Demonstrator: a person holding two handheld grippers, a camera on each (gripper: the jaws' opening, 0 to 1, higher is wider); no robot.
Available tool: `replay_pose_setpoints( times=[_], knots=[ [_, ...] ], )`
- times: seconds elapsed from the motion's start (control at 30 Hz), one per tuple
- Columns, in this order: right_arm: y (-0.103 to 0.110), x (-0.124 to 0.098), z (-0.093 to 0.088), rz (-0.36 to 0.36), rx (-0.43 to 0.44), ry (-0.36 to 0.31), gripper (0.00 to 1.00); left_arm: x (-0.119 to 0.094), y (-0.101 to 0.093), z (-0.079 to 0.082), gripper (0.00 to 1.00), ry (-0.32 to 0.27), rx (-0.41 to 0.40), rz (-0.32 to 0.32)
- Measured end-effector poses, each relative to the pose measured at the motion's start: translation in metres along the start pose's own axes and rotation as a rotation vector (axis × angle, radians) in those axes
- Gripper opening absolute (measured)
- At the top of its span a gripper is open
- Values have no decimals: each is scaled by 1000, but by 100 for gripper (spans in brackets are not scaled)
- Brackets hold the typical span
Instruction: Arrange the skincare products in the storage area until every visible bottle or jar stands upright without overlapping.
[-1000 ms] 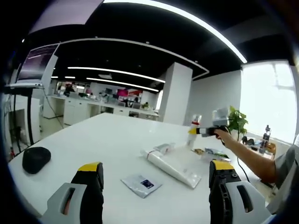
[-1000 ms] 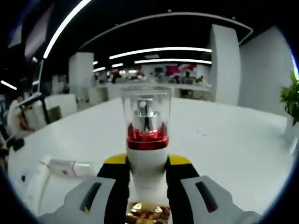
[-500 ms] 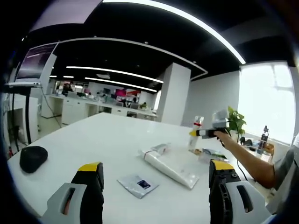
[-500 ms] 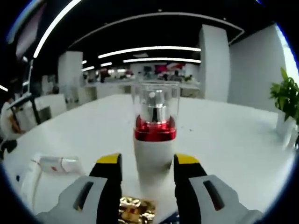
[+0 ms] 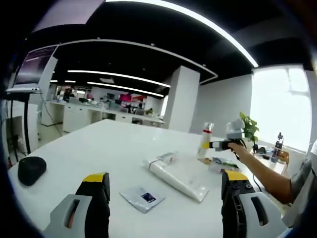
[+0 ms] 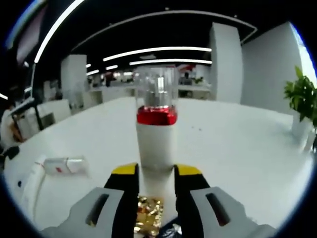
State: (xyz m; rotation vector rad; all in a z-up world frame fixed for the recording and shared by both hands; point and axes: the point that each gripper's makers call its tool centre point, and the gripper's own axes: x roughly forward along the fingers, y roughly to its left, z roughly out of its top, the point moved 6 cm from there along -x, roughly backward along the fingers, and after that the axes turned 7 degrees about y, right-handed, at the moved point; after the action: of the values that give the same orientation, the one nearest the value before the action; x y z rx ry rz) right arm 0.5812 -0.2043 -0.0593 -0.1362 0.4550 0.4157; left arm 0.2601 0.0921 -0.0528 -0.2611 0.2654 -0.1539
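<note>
A white pump bottle (image 6: 156, 141) with a red collar and a clear cap stands upright on the white table (image 6: 237, 148). My right gripper (image 6: 156, 173) is shut on its lower body, a yellow-tipped jaw on each side. From the left gripper view, the same pump bottle (image 5: 205, 141) is far right, with the right gripper (image 5: 212, 144) at it. My left gripper (image 5: 166, 186) hovers open over the table, holding nothing. Ahead of it lie a long white tube (image 5: 174, 177) on its side, a small flat sachet (image 5: 142, 198) and a small pack (image 5: 165, 158).
A gold sachet (image 6: 147, 213) lies under the right gripper. A white tube (image 6: 30, 184) and a small pack (image 6: 65, 166) lie to its left. A black mouse (image 5: 30, 170) sits far left, a potted plant (image 5: 248, 128) at the back right. A person's arm (image 5: 265, 171) reaches in.
The right jaws spread apart half a second ago and have closed again, lower on the pump bottle. The left gripper stayed open; its view drifted slightly.
</note>
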Motion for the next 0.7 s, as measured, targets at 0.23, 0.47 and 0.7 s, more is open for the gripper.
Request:
replay_pose_setpoints(
  times=[0.23, 0.47, 0.7],
  knots=[
    [-1, 2, 0, 11, 5, -2, 25, 2, 0, -2, 96, 10, -2, 2],
    [-1, 2, 0, 17, -1, -4, 25, 3, -2, -1, 96, 10, 1, -1],
    [-1, -3, -2, 15, -6, -1, 24, 2, -2, -3, 96, 14, -1, 1]
  ],
)
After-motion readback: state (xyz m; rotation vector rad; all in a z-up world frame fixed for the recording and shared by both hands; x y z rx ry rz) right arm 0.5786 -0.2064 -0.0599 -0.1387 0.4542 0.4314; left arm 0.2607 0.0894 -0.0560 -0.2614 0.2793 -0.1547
